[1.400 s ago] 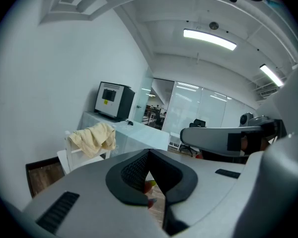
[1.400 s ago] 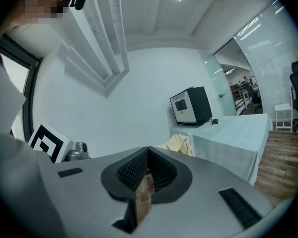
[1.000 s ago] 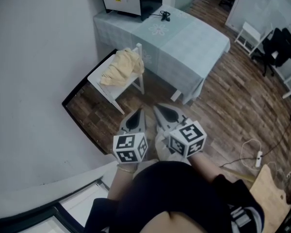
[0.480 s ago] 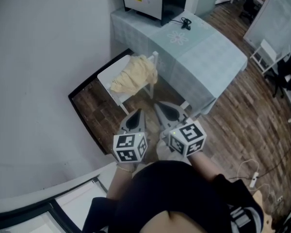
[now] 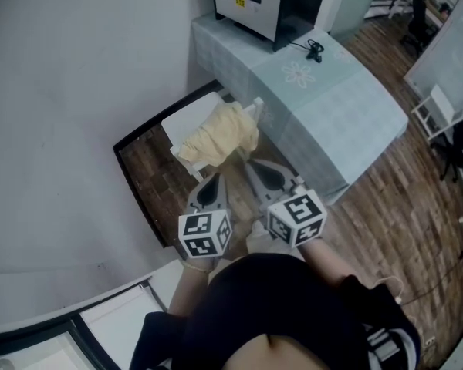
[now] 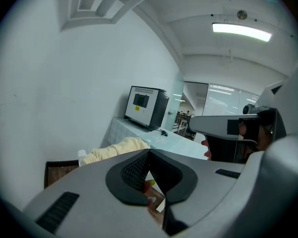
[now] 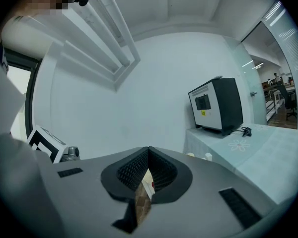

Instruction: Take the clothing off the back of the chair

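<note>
Moved since earlier: in the head view the chair (image 5: 187, 120) and the clothing (image 5: 220, 133) on it lie nearer the two grippers than a second ago. The bench (image 5: 336, 110) has slid in behind them, so the person has been closing in.
Clothing: pale yellow, bunched over the chair's back rail at the end next to the bench, with part of it spilling onto the seat. Nothing touches it.
Chair: white, on the floor alongside the bench's long edge, between the bench and the wall.
Left gripper (image 5: 217, 179): jaws pressed together with nothing between them, aimed at the clothing, near it but apart.
Right gripper (image 5: 252, 165): jaws likewise together and empty, just beside the left one.
Done: only the approach, as far as can be judged.
Left to do: open a gripper, take hold of the cloth, and lift it clear of the chair back.
</note>
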{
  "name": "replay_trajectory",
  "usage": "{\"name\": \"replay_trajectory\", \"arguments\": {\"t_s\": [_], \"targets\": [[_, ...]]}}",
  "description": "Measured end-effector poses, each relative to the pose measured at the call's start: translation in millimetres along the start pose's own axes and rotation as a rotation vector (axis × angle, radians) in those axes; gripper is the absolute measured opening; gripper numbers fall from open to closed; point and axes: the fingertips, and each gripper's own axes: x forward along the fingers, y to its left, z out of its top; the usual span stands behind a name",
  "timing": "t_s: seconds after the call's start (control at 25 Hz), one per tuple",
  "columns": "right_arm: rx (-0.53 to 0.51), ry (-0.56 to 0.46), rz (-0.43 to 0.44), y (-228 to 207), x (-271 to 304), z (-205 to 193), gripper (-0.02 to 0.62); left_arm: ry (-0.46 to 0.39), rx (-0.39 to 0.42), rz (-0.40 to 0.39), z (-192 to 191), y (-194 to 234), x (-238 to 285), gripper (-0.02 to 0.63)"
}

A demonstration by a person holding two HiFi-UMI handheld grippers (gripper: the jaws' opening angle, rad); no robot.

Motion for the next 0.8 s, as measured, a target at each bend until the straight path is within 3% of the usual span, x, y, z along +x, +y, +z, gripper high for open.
{"name": "replay_trajectory", "arguments": {"t_s": [0.8], "targets": [[-0.075, 0.066, 0.137, -77, 79, -1, 0.012, -0.046, -0.081, 0.232, 9, 35, 76, -0.003]]}}
